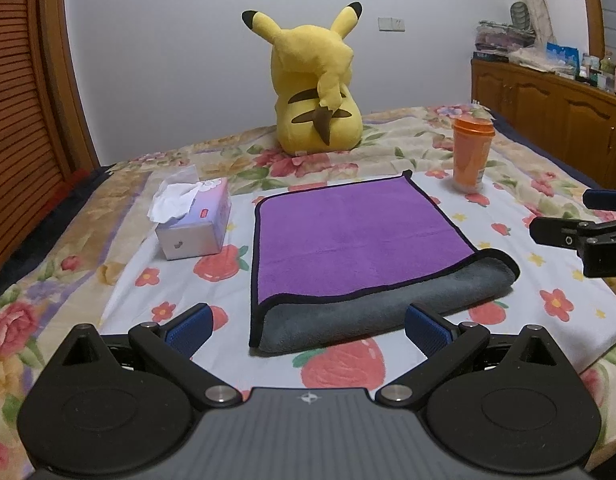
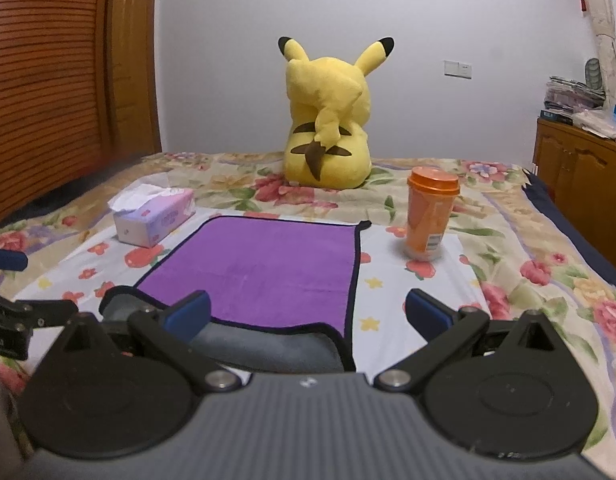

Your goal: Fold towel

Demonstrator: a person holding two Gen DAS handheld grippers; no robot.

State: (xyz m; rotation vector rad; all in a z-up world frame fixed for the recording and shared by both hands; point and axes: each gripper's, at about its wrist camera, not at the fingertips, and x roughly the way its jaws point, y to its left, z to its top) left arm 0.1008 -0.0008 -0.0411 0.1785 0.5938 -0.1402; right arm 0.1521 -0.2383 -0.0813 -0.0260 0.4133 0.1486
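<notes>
A purple towel (image 1: 348, 236) with a black hem lies folded on the bed, its grey underside (image 1: 372, 312) showing along the near edge. My left gripper (image 1: 308, 330) hovers open just short of that near edge, nothing between its blue pads. In the right wrist view the same towel (image 2: 264, 268) spreads ahead, its near right corner between the jaws. My right gripper (image 2: 308, 312) is open and empty above that corner. The right gripper's fingers (image 1: 580, 232) show at the right edge of the left wrist view, beside the towel's right fold.
A tissue box (image 1: 196, 220) stands left of the towel and an orange lidded cup (image 1: 470, 156) at its far right. A yellow plush toy (image 1: 318, 92) sits behind, near the wall. The flowered bedcover (image 1: 548, 300) lies all around. Wooden cabinets (image 1: 556, 120) line the right.
</notes>
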